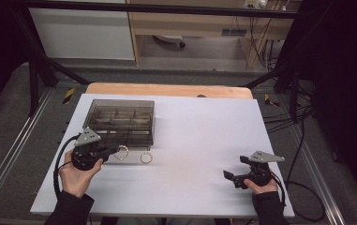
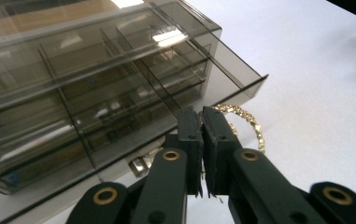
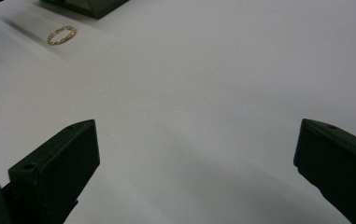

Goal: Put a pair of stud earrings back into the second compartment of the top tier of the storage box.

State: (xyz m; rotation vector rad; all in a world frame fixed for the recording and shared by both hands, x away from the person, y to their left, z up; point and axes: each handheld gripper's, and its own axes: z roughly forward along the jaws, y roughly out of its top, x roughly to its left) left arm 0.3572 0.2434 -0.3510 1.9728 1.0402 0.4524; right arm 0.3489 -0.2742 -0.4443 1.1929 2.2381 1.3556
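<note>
A smoky clear plastic organiser box (image 1: 120, 119) with several compartments stands at the table's left; its lid and dividers loom close in the left gripper view (image 2: 96, 84). My left gripper (image 1: 115, 150) lies just in front of the box, its jaws pressed together (image 2: 202, 114) on the edge of a twisted gold ring (image 2: 252, 126), which rests at the box's near right corner (image 1: 122, 152). A second gold ring (image 1: 146, 158) lies free on the white table a little to the right, also far off in the right gripper view (image 3: 61, 34). My right gripper (image 1: 227, 176) sits open at the front right, nothing between its jaws (image 3: 197, 130).
The white table top (image 1: 199, 136) lies on a wooden table, framed by black rails. A corner of the box (image 3: 91, 7) peeks in at the top of the right gripper view. Cables trail off both grippers toward the table's front edge.
</note>
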